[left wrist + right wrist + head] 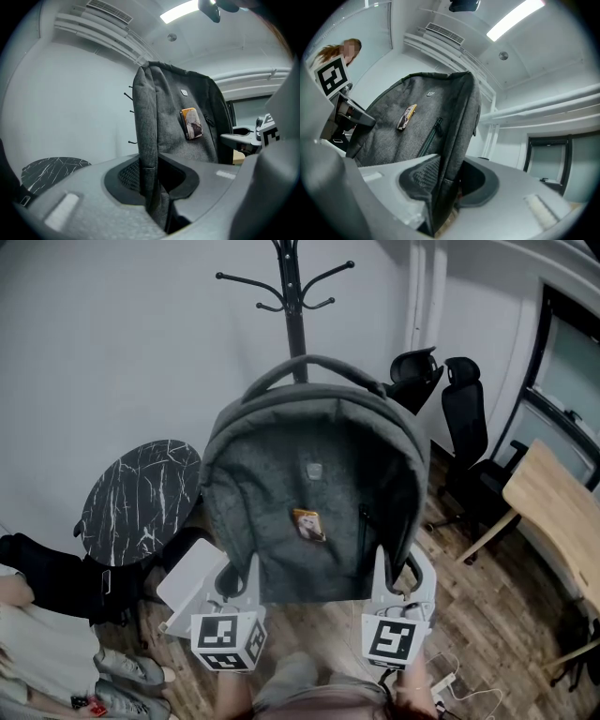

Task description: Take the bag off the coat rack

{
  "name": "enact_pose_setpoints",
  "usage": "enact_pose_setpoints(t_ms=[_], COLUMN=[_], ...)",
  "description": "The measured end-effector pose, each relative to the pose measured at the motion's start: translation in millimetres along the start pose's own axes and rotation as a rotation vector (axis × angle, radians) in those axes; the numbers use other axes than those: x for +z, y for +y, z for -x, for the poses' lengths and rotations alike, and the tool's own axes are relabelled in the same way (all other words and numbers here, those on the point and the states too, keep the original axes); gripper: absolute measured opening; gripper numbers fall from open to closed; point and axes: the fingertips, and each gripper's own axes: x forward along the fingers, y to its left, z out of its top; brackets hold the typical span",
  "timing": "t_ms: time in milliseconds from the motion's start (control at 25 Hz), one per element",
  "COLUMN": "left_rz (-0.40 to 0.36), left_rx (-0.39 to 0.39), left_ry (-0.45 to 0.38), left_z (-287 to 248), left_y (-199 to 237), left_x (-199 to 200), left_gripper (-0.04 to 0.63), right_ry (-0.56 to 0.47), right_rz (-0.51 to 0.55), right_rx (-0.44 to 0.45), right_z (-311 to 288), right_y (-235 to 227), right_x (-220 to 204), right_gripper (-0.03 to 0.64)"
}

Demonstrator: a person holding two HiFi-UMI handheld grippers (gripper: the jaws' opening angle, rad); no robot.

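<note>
A grey backpack [309, 502] with a small orange tag [309, 524] on its front fills the middle of the head view, in front of the black coat rack [292, 287]. Its top handle [305, 362] arches across the rack's pole; whether it still hangs on a hook is hidden. My left gripper [241, 579] is shut on the bag's lower left edge, and my right gripper [397, 570] is shut on its lower right edge. The left gripper view has grey fabric [145, 140] pinched in the left gripper [152, 190]. The right gripper view has the bag's side [454, 140] clamped in the right gripper [443, 190].
A round black marble side table [141, 498] stands left of the rack, with a white box [192, 577] below it. Black office chairs [464, 418] and a wooden table [553, 512] are at the right. A person [37, 634] sits at the lower left. Cables [450, 682] lie on the floor.
</note>
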Motion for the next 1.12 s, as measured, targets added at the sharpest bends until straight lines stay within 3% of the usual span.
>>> enact_pose_setpoints(t_ms=[1120], left_rz=[0.002], left_rx=[0.042], left_ry=[0.040], left_z=[64.8], left_y=[-38.6], left_x=[-14.5], left_gripper=[0.078], right_ry=[0.021], right_rz=[-0.024], right_rx=[0.047], right_z=[67.5], right_y=[-9.7], right_x=[-12.8], right_gripper=[0.112])
